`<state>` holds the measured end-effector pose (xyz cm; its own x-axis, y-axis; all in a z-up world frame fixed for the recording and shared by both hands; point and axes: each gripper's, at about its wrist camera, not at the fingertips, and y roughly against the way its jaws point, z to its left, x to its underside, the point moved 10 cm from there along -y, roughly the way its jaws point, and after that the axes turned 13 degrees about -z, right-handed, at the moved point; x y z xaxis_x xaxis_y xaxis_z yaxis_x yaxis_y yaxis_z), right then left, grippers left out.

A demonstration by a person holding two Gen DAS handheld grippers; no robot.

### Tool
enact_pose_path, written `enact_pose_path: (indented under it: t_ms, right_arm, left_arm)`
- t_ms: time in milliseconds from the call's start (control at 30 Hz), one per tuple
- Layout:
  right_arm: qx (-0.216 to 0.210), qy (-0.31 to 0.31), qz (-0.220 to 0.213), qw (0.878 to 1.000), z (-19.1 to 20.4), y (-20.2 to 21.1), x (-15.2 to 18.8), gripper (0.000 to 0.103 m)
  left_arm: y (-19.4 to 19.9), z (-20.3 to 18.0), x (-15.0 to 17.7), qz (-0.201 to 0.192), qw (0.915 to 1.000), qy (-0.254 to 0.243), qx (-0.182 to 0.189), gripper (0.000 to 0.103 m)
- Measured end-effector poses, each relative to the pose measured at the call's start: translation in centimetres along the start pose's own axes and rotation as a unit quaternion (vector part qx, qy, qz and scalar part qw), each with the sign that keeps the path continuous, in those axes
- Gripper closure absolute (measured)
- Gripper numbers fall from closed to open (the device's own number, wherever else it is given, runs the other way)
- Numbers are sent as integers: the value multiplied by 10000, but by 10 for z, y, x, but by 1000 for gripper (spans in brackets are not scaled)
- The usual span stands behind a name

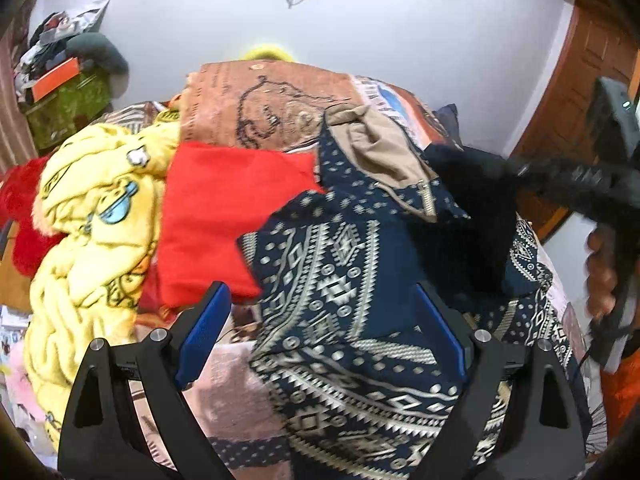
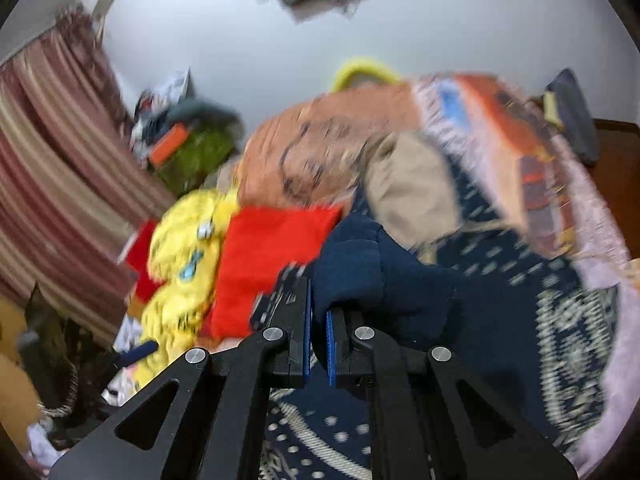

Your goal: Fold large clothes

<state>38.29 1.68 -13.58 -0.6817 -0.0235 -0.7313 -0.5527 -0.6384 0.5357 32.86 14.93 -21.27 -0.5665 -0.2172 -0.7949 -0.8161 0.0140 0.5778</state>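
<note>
A plain dark navy garment [image 2: 380, 280] is clamped between the blue pads of my right gripper [image 2: 318, 300], which is shut on its bunched edge and holds it above the bed. In the left wrist view the same garment [image 1: 472, 216] looks almost black and stretches toward the right edge, where a hand [image 1: 600, 272] shows. My left gripper [image 1: 322, 296] stands wide open with nothing between its fingers. It hangs over a navy cloth with a white geometric pattern [image 1: 340, 280] that is spread on the bed.
A beige zipped garment [image 1: 380, 148] lies on the patterned cloth. A red cloth [image 1: 224, 208], a yellow cartoon blanket [image 1: 92, 232] and a brown printed blanket [image 1: 272, 108] crowd the left and far side. A striped curtain [image 2: 52, 184] hangs left, a wooden door [image 1: 576, 92] right.
</note>
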Motion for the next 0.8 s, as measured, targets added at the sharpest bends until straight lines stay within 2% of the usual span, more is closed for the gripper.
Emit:
enact_pose_path:
  t_ms: [100, 300, 433, 467, 500, 567, 633, 733, 800]
  right_arm:
    - [-60, 73, 563, 9984, 11, -32, 41, 98]
    - [140, 253, 1518, 9880, 13, -73, 112, 96]
    - [224, 149, 1935, 9807, 8, -77, 131, 93]
    - [225, 141, 2006, 9793, 8, -76, 132, 87]
    - [128, 77, 2176, 9759, 9, -73, 134, 71]
    - [-68, -119, 2458, 9692, 13, -66, 134, 45]
    - [-222, -89, 2403, 9704, 17, -57, 128, 45]
    - [-132, 156, 2249, 9742, 13, -42, 121, 45]
    - [-161, 96, 2059, 9784, 6, -27, 109, 44]
  left_arm:
    - [1, 13, 10, 80, 9999, 74, -61, 12]
    - [-3, 26, 31, 269, 9995, 107, -138, 12]
    - [-7, 30, 39, 368, 9991, 63, -201, 12]
    - [-8, 29, 41, 388, 9990, 50, -206, 12]
    - [-9, 29, 41, 401, 9990, 34, -211, 12]
    - [-10, 27, 42, 409, 9989, -7, -227, 12]
    - [-10, 23, 41, 400, 9989, -48, -227, 12]
    - [-11, 15, 37, 370, 9991, -113, -198, 12]
    - [-14, 6, 33, 355, 9990, -200, -181, 12]
